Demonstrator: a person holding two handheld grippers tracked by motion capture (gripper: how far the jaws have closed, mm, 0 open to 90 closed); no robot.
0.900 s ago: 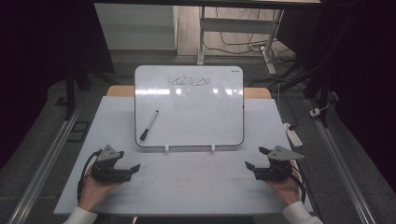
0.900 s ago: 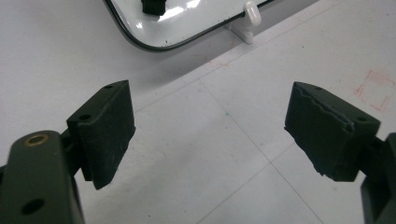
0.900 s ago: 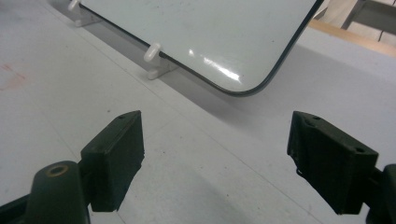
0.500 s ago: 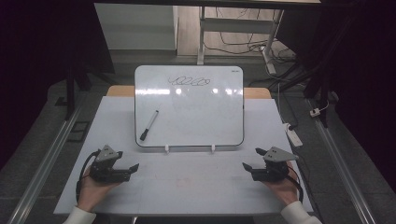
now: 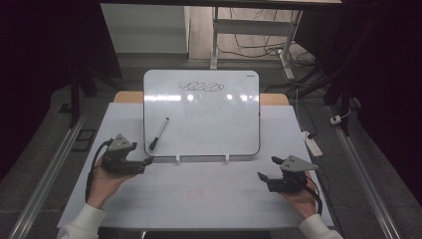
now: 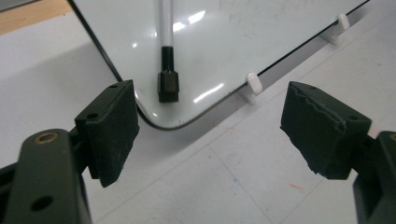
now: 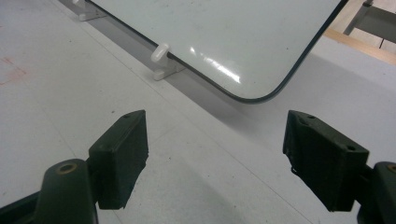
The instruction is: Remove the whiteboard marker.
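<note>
Marker lies on whiteboard, left of frame centre; light, stiff, slick, so grip mid-barrel. Left gripper and right gripper fingers spread, empty, on desk.

Glossy whiteboard; matt table; rough-edged black tongs pads.

We note a whiteboard, white with a thin black rim and rounded corners, propped tilted on two small white clips at its near edge, on a pale table. Dark scribbles run along its top. A marker, white barrel, black capped end, lies slantwise on the board's lower left, cap toward the near corner.
</note>
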